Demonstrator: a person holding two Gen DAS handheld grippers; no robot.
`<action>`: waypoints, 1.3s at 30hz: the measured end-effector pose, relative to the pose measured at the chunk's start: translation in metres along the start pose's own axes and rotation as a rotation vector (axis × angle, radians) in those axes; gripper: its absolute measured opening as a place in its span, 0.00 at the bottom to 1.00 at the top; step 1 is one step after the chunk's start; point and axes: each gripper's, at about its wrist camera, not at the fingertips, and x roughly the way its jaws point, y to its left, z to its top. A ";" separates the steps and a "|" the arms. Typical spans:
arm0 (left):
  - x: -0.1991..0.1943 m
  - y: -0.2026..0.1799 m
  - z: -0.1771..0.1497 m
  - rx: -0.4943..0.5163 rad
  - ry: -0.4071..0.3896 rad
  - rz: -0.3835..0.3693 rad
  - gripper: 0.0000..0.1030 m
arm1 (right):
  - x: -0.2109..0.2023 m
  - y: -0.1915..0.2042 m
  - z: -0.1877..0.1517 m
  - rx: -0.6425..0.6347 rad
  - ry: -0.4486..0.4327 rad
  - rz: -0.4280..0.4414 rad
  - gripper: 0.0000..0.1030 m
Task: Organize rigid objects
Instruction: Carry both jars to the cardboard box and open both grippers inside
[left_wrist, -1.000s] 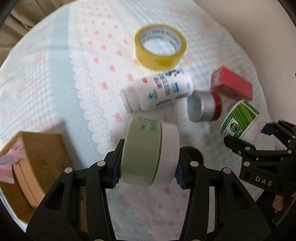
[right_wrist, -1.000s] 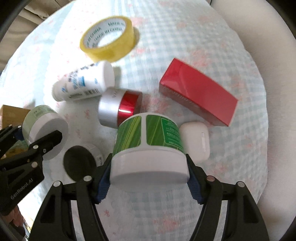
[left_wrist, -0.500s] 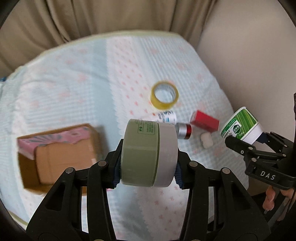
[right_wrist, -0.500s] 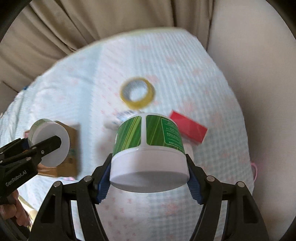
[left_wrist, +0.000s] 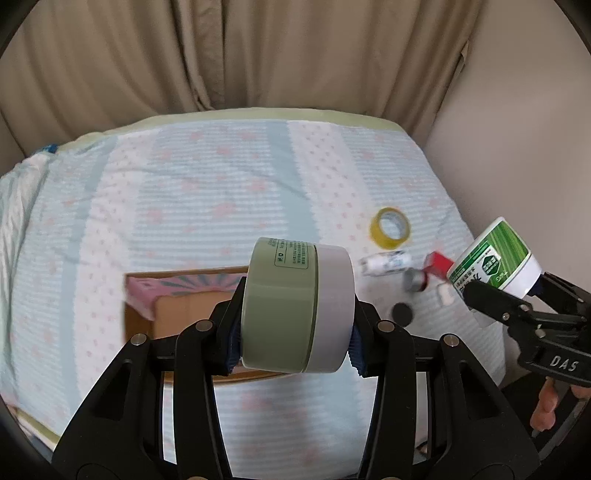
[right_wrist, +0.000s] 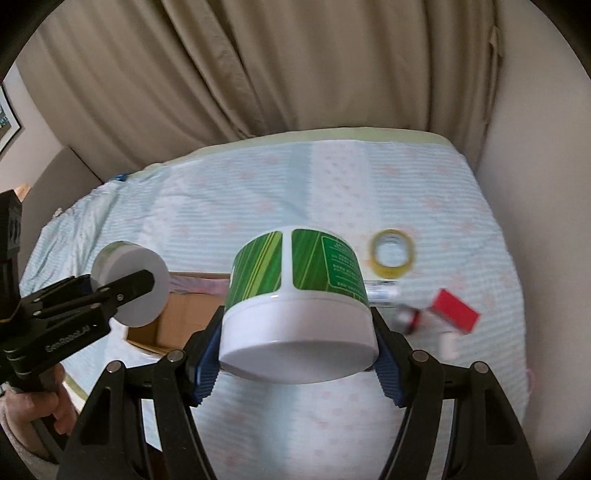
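The left gripper (left_wrist: 295, 325) is clamping a sage-green round jar with a white lid (left_wrist: 295, 306), its axis lying sideways, directly over the open brown cardboard box (left_wrist: 177, 314). The right gripper (right_wrist: 295, 354) is squeezing a green-striped white plastic tub (right_wrist: 299, 295) right of the box, which is holding pink packaging (left_wrist: 147, 291). Beyond the box a yellow tape roll (left_wrist: 390, 232) is lying.

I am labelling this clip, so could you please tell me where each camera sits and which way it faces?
Left wrist: on the left gripper, looking along its fingers at the sage-green jar with white lid it clamps, over the open cardboard box.
Right wrist: on the right gripper, holding the green-striped white tub; a hand shows.
Both share the yellow tape roll.
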 end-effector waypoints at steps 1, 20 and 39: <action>0.000 0.013 -0.001 0.007 0.004 -0.002 0.40 | 0.003 0.016 0.000 0.015 0.000 -0.002 0.64; 0.120 0.165 -0.049 0.160 0.279 0.008 0.40 | 0.148 0.154 -0.025 0.176 0.240 -0.049 0.64; 0.225 0.148 -0.078 0.339 0.451 0.016 0.43 | 0.297 0.121 -0.052 0.259 0.552 -0.062 0.64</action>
